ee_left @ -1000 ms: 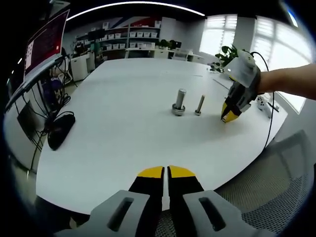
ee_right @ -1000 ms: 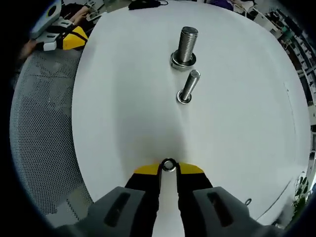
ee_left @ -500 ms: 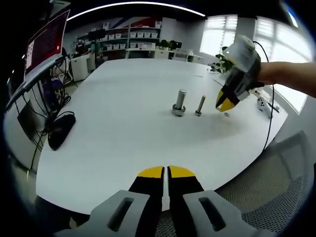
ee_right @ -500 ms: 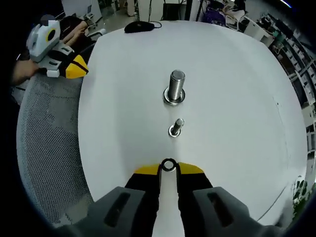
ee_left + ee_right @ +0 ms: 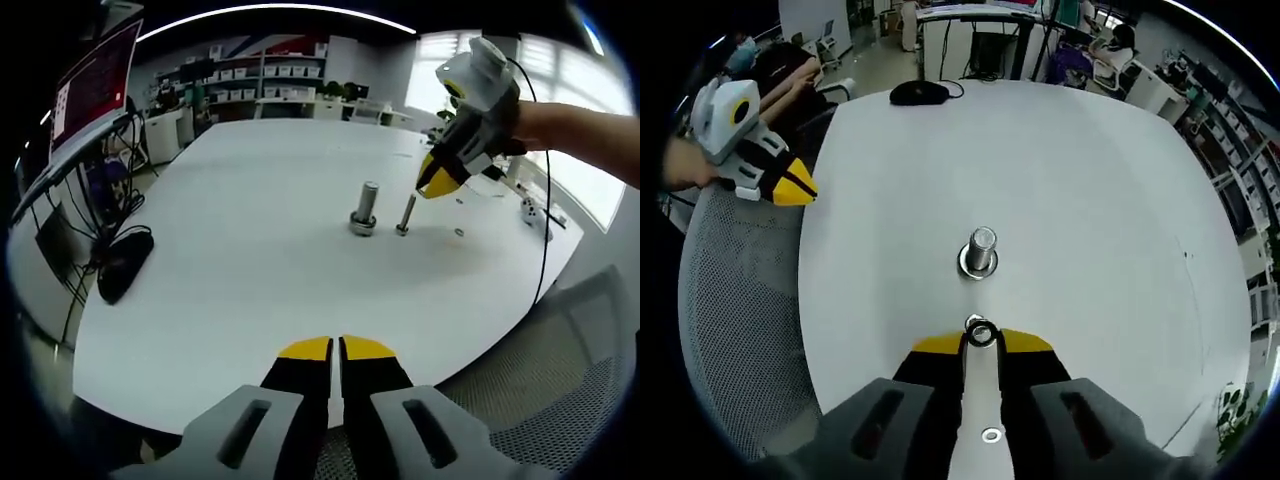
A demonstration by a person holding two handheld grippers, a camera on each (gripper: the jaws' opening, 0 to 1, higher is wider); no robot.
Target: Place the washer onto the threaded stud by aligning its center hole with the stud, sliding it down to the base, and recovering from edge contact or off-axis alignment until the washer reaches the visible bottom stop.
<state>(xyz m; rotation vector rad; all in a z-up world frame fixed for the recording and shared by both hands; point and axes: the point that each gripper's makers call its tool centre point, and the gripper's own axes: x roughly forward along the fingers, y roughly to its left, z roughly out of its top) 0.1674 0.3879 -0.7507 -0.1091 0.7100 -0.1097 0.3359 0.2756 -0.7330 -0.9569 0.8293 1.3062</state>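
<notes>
Two bolts stand on the white table point(image 5: 1090, 200). Your right gripper point(image 5: 981, 343) pinches the washer point(image 5: 981, 334) at its fingertips, directly above the thin stud point(image 5: 404, 214), with the thick bolt point(image 5: 979, 253) just beyond. A spare washer point(image 5: 991, 435) lies between your fingers. Your left gripper point(image 5: 336, 350) hovers with fingers pressed together.
</notes>
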